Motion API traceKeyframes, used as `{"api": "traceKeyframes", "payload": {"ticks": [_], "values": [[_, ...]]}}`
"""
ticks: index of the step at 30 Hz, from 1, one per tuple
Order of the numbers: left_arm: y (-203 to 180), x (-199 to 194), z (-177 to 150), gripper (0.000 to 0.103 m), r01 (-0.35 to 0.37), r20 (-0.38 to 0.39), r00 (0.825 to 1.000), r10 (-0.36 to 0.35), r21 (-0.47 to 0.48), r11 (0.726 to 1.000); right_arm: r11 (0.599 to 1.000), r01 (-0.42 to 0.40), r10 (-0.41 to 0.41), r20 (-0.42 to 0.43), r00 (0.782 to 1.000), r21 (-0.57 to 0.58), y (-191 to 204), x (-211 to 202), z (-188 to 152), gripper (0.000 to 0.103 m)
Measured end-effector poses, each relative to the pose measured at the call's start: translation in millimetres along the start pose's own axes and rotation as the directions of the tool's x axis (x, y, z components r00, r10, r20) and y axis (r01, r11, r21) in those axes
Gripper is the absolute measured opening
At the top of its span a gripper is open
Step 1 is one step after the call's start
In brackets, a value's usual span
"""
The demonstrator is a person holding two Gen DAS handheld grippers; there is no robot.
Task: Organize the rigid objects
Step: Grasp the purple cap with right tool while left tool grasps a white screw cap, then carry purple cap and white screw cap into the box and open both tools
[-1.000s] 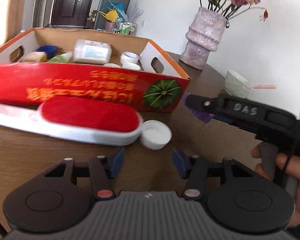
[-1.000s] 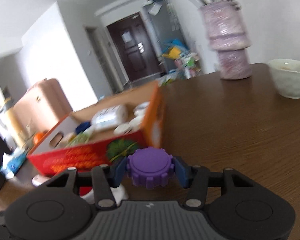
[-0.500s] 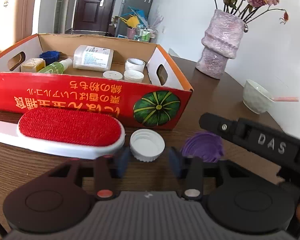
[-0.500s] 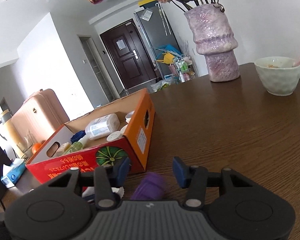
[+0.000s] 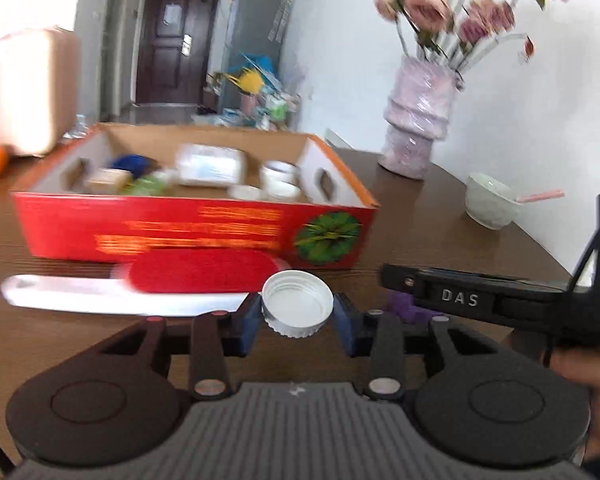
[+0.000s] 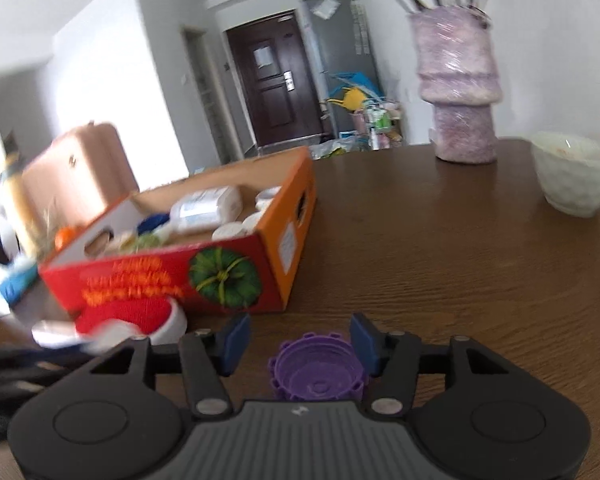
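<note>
My left gripper is shut on a white bottle cap, open side up, held just above the table in front of the red cardboard box. My right gripper is open; a purple ridged cap lies on the table between its fingers, close to the right one and apart from the left. A bit of that purple cap shows in the left wrist view under the right gripper's body. The box holds a bottle, jars and other small items.
A red lint brush with a white handle lies in front of the box. A pink vase with flowers and a pale bowl stand at the table's back right. A suitcase stands beyond the table's left.
My right gripper let go of the purple cap, which now lies on the table between its open fingers. My left gripper closed on the white cap and lifted it slightly.
</note>
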State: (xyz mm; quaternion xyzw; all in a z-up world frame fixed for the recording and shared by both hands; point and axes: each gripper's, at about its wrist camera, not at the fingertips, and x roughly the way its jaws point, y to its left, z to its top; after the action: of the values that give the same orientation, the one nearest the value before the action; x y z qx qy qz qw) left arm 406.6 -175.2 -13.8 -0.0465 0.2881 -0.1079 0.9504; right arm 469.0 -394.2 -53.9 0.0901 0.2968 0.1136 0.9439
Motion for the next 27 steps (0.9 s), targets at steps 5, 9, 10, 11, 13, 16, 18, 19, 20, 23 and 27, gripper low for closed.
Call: {"api": "traceKeyframes", "payload": {"ticks": [5, 9, 10, 11, 13, 16, 18, 19, 20, 23, 27], "values": [[37, -37, -6, 0.039, -0.135, 0.039, 0.99, 0.136, -0.023, 0.991, 0.988, 0.104, -0.108, -0.027, 0.994, -0.112, 16, 8, -6, 0.063], [61, -57, -10, 0.039, -0.175, 0.053, 0.983, 0.178, -0.052, 0.983, 0.983, 0.131, -0.139, -0.049, 0.989, -0.132, 16, 10, -9, 0.055], [65, -63, -12, 0.039, -0.18, 0.063, 0.981, 0.183, -0.051, 0.982, 0.983, 0.132, -0.14, -0.051, 0.989, -0.13, 15, 10, -9, 0.053], [68, -68, -13, 0.039, -0.187, 0.073, 0.979, 0.191, -0.049, 0.981, 0.983, 0.133, -0.141, -0.054, 0.989, -0.123, 14, 11, -10, 0.053], [75, -79, -17, 0.039, -0.19, 0.08, 0.978, 0.194, -0.055, 0.98, 0.986, 0.124, -0.13, -0.048, 0.99, -0.108, 10, 9, -10, 0.053], [82, -96, -21, 0.039, -0.183, 0.091, 0.978, 0.188, -0.062, 0.981, 0.987, 0.134, -0.138, -0.043, 0.989, -0.093, 11, 4, -13, 0.053], [84, -112, -26, 0.039, -0.193, 0.117, 0.974, 0.196, -0.041, 0.98, 0.981, 0.158, -0.162, -0.022, 0.987, -0.111, 24, -10, -19, 0.053], [84, -119, -29, 0.039, -0.198, 0.13, 0.971, 0.201, -0.03, 0.98, 0.982, 0.147, -0.149, -0.007, 0.989, -0.117, 33, -21, -24, 0.053], [84, -126, -33, 0.039, -0.206, 0.14, 0.968, 0.206, -0.019, 0.978, 0.985, 0.13, -0.13, 0.001, 0.991, -0.116, 40, -32, -29, 0.053], [83, -145, -49, 0.039, -0.232, 0.165, 0.96, 0.224, 0.028, 0.972, 0.986, 0.08, -0.076, 0.029, 0.997, -0.146, 74, -71, -54, 0.053], [84, -173, -66, 0.039, -0.217, 0.196, 0.959, 0.204, 0.048, 0.975, 0.987, 0.025, -0.016, 0.052, 0.999, -0.16, 112, -119, -86, 0.053]]}}
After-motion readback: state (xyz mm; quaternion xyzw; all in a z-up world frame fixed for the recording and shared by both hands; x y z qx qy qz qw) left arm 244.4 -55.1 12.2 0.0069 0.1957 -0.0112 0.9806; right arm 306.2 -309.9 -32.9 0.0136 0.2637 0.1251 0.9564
